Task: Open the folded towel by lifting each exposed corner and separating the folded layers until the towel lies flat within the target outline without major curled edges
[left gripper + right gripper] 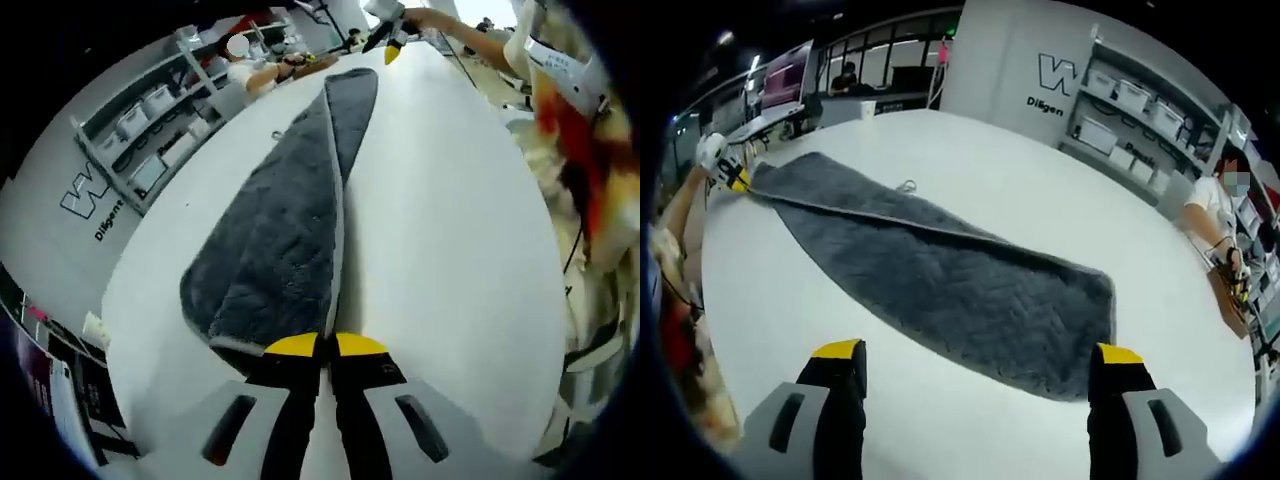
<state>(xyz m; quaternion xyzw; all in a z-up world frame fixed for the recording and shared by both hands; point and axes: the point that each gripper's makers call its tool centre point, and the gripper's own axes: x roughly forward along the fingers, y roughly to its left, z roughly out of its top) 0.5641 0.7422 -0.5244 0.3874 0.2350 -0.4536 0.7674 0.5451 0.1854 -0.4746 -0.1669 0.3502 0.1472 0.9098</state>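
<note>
Table [970, 160]: large, white, round-edged; carries the towel, with bare surface all around it.
Towel [970, 285]: dark grey, quilted, pale trim along its edges; lies as a long band on the table. In the right gripper view it runs from far left to near right; a pale-edged seam line runs lengthwise where one layer overlaps another. A small loop tag [906, 185] sits on the table at its far long edge.
Shelving [1130, 110]: grey racks with white bins, far right in the right gripper view, beside a wall panel with lettering [1050, 85].
Left gripper [327, 345]: yellow-tipped jaws drawn together, pinched on the towel's near end [300, 330], where its pale edge meets the tips. In the right gripper view it shows at the towel's far left end [735, 178], held by a person's hand.
Right gripper [980, 352]: yellow-tipped jaws spread wide, nothing between them; hangs above the bare table just near of the towel's right end. In the left gripper view it appears at the far end of the towel [392, 42], a hand on it.
Seated person [1220, 205]: far right, at the table edge.
</note>
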